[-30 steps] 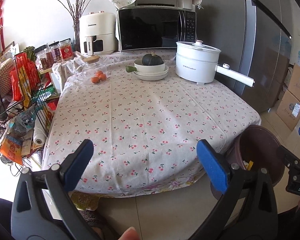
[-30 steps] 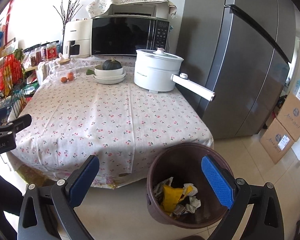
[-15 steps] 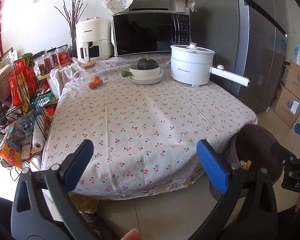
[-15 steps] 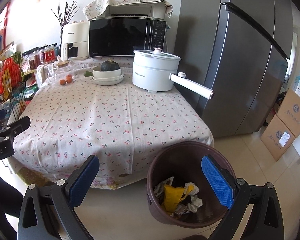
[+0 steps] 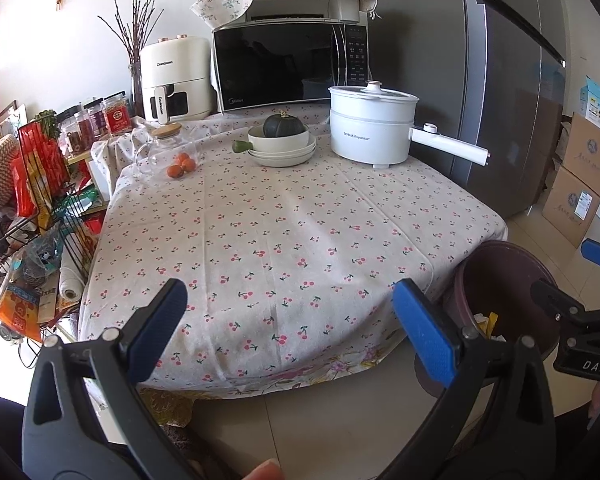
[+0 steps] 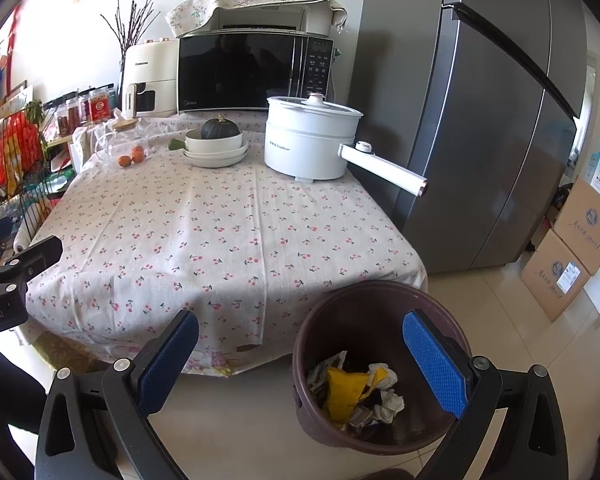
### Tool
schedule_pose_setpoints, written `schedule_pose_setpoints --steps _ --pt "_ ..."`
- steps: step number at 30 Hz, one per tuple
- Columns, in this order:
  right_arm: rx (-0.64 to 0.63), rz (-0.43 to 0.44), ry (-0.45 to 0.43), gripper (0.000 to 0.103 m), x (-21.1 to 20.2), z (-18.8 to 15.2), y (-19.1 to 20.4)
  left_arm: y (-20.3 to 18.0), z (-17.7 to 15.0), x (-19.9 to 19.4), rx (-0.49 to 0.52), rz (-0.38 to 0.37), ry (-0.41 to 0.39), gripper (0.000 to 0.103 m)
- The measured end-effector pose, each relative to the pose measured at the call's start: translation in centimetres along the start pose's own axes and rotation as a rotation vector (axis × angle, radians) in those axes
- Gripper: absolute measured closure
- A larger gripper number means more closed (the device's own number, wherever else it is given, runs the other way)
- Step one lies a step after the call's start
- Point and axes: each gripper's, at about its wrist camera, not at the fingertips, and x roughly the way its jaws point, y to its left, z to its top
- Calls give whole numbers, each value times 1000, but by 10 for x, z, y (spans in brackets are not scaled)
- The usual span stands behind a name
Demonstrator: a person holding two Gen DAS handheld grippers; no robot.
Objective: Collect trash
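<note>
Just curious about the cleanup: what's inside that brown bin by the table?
The brown bin holds a yellow wrapper, crumpled white paper and darker scraps. Whatever lies beneath that pile, and the bin's bottom, is covered.

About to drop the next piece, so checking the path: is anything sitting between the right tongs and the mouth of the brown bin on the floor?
Nothing visible does. The right tongs are open and empty, and the brown bin has no lid; yellow and white trash lies at its bottom. The tablecloth edge hangs beside the rim, not over the opening.
</note>
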Motion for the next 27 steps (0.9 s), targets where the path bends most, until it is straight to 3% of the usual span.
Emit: schedule_pose_setpoints --steps 27 --pt "10 -3 2 0 0 -2 2 -2 -1 1 4 -5 7 1"
